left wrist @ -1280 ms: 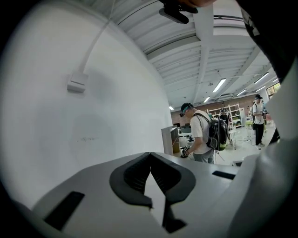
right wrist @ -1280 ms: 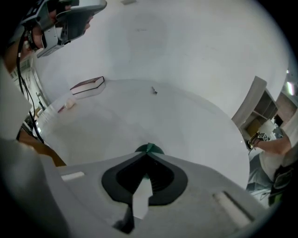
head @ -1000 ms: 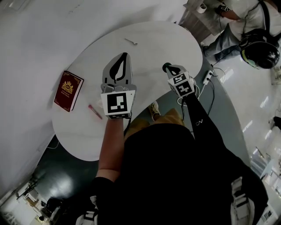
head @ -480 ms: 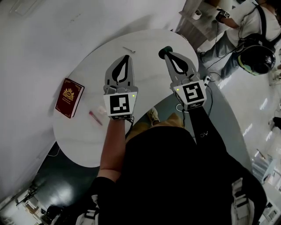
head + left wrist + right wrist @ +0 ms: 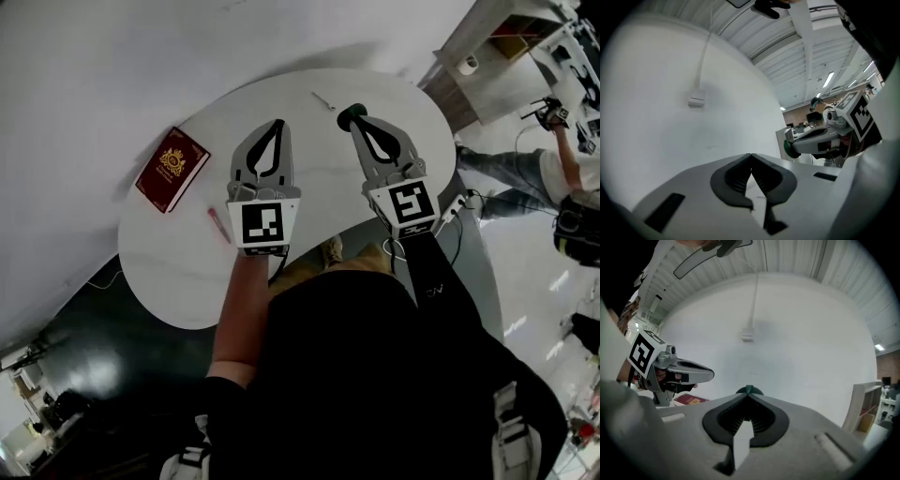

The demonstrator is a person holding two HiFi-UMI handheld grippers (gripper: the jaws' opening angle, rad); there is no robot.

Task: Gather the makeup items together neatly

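Makeup items not gathered yet, they're spread across the white table (image 5: 178, 272). Clock positions are from the table centre in the head view.

- pink tube (image 5: 218, 225): lying flat at 8 o'clock, alone
- thin pale stick (image 5: 323, 100): 12–1 o'clock near the far edge, too small to identify
- green round item (image 5: 352, 116): 1 o'clock, pinched in the right gripper (image 5: 356, 114)
- red booklet (image 5: 172, 170): 9–10 o'clock, gold crest on the cover. Can't tell if it's a palette or not makeup at all

Progress: early, my read. One item is picked and none are grouped. The tube and the stick sit well apart on opposite sides of the table. No obvious gathering spot is marked. The tube/booklet side looks the likely one, but that's a guess.

Left to do: place the green item, fetch the stick, then bring everything beside the tube and line it up.

Claws:
- Right: clamped on the green item. Its own view shows the dark green dome poking out just past the closed tips.
- Left gripper (image 5: 278, 124): tips together, nothing between them.

Pose:
- Both grippers are held out side by side over the middle of the table, pointing at 12 toward the wall and roughly level.
- Left forearm is bare, right is in a dark sleeve.
- The right gripper looks clear of the tabletop, so the green item seems carried, not resting.
- The left gripper is touching none of the items.
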